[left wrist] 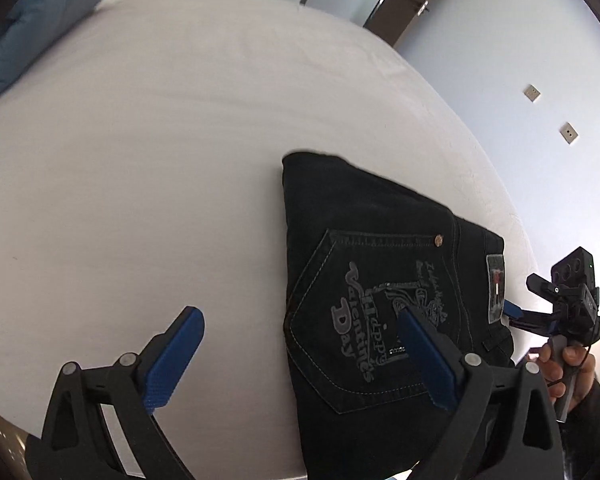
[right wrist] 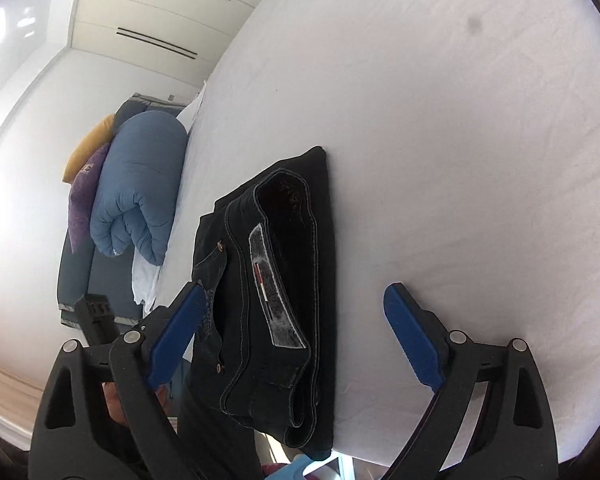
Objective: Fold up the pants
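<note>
Pants [left wrist: 364,280], black denim, folded compactly, embroidered pocket up

A rolled blue duvet [right wrist: 138,188] is lying beside the white bed's [right wrist: 440,140] far edge, with yellow [right wrist: 92,142] and purple [right wrist: 85,196] cushions leaning behind it.

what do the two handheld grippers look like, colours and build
Both match: the left gripper and right gripper have black plastic linkage arms with silver pivot pins and flat blue ribbed pads. In the left wrist view a black camera block tops the right one, and a dark sleeve shows.
</note>
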The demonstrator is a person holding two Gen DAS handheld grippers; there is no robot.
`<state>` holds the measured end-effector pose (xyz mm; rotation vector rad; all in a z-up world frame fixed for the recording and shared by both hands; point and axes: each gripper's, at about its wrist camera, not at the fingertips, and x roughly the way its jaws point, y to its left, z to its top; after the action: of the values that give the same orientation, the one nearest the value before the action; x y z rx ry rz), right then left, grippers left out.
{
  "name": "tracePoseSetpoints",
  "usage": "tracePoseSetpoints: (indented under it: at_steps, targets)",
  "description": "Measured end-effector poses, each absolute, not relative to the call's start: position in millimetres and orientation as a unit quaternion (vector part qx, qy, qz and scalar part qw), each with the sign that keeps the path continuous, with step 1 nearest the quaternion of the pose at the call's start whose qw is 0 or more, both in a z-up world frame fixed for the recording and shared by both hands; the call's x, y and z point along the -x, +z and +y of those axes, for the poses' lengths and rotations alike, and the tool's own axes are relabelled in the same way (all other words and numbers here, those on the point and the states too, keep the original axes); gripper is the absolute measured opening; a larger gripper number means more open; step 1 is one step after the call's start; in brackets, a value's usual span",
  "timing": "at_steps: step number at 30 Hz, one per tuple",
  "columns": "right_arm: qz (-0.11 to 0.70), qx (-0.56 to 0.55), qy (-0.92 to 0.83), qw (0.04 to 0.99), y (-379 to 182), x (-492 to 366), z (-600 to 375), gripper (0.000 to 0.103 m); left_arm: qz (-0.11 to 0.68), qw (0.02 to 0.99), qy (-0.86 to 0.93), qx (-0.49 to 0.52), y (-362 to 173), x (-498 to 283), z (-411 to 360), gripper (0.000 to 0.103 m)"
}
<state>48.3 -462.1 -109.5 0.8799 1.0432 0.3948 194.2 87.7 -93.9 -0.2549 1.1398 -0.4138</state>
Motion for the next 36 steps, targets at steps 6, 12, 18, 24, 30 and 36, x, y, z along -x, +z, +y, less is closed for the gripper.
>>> tracePoseSetpoints:
  at_steps: [6,12,18,24,30,36]
  targets:
    - [0.535,-0.397,0.198,0.719,-120,-75,-454,0.084,0.574,0.775,-0.229,0.13,-119,-208,76,0.087]
    - [0.572,-0.364,0.2,0.707,-132,-98,-421,0.062,0.592,0.762,-0.232,0.121,-124,-218,67,0.076]
    - [0.574,-0.368,0.191,0.706,-140,-104,-407,0.032,0.595,0.759,-0.235,0.121,-121,-213,58,0.043]
    - [0.568,-0.328,0.181,0.733,-129,-104,-395,0.022,0.585,0.77,-0.23,0.11,-110,-205,51,0.026]
    - [0.553,-0.274,0.179,0.766,-102,-104,-382,0.015,0.569,0.782,-0.228,0.112,-86,-200,48,0.022]
    - [0.529,-0.26,0.192,0.785,-68,-119,-385,0.015,0.539,0.803,-0.231,0.105,-55,-209,43,0.022]
